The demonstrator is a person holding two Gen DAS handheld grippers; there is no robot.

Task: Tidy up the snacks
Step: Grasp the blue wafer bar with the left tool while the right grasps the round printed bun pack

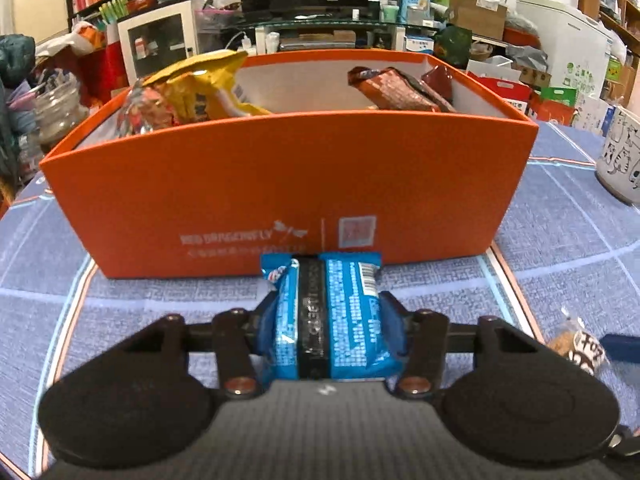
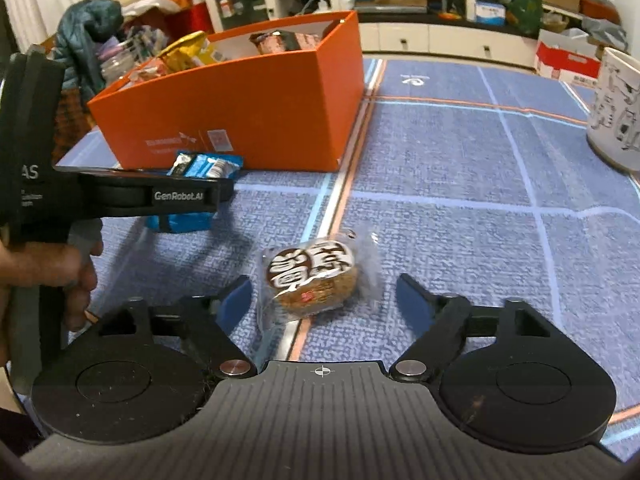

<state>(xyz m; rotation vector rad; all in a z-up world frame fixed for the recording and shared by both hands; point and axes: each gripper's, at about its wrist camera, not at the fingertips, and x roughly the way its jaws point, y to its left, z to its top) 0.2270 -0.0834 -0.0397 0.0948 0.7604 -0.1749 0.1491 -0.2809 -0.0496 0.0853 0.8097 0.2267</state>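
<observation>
The counter, under a blue woven cloth with pale and orange lines, carries the orange box, open-topped so snacks can drop in; a yellow bag and a brown packet already lie inside. A white mug stands well apart at the right edge, out of the way. The left gripper has its jaws pinching the blue snack packet, held just before the box's near wall (which it must clear, I judge, to go in). The right gripper has its jaws spread either side of the round wrapped cake, which rests on the cloth, apparently lined up for a grasp.
</observation>
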